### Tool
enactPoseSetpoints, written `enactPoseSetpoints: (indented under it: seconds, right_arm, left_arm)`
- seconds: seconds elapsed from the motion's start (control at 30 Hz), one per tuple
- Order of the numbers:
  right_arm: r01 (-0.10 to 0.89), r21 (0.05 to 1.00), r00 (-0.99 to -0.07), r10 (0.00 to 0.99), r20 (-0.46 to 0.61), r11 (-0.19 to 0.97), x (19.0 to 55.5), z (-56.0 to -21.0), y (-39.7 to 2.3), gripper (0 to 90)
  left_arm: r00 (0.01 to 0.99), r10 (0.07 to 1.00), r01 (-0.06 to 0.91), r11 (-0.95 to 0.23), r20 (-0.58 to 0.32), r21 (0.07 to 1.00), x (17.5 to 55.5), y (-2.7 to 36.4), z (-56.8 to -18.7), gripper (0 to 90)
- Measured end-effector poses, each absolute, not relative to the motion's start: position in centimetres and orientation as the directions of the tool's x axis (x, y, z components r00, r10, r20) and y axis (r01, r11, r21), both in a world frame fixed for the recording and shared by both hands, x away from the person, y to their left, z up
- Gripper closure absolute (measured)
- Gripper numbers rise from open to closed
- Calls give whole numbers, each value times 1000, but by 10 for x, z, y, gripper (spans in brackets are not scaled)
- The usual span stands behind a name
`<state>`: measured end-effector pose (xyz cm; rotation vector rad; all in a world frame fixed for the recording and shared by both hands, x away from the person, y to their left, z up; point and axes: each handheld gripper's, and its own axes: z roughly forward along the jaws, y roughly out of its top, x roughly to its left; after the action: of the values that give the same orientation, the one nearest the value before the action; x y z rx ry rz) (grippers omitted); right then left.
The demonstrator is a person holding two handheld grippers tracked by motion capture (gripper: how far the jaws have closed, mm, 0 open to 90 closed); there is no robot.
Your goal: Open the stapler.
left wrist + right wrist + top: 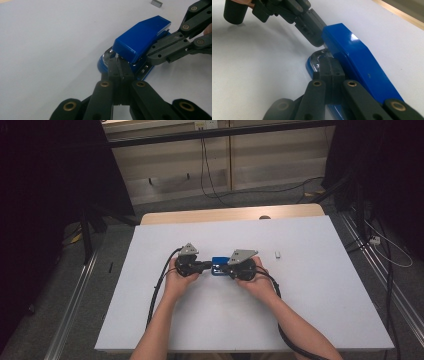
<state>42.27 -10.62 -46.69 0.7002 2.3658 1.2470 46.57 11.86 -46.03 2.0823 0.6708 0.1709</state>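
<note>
Stapler [218,266] sits right in the middle of the white table [300,310] in the high view, a small blue thing squeezed between the two grippers. Left gripper [206,265] comes at it from the left, right gripper [226,268] from the right, each held in a hand with forearms coming up from the bottom edge. Off to the right, well apart from the action, lies a small pale block [277,254], probably a strip of staples, too tiny to be sure.

Left gripper view next: the left gripper [120,68] has its jaws pressed flat together, tips at the front end of the stapler [140,37], right under the raised blue top where the shiny metal shows. Can't tell if they pinch anything there. The right gripper [160,53] reaches in from the right side, its closed tips poking between the blue top and the base. The pale block [156,3] sits at the top edge.

Right gripper view: the right gripper [331,67] also has its jaws closed tight together, tips resting on the stapler's base by the metal plate, alongside the blue top [357,60]. The left gripper [315,37] comes in from the upper left, touching the front end of that top.
</note>
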Motion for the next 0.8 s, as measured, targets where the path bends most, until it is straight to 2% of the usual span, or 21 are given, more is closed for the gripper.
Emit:
enactPoseSetpoints:
  seconds: [0.4, 0.8]
  right_arm:
    - [263, 791, -820, 561, -118, 552, 426, -459, -101, 900]
    - [276, 793, -821, 562, -98, 543, 427, -459, -102, 900]
  left_arm:
    - [847, 511, 399, -423, -150, 813, 466, 120, -460, 900]
    - [837, 521, 414, -407, -165, 814, 467, 120, -460, 900]
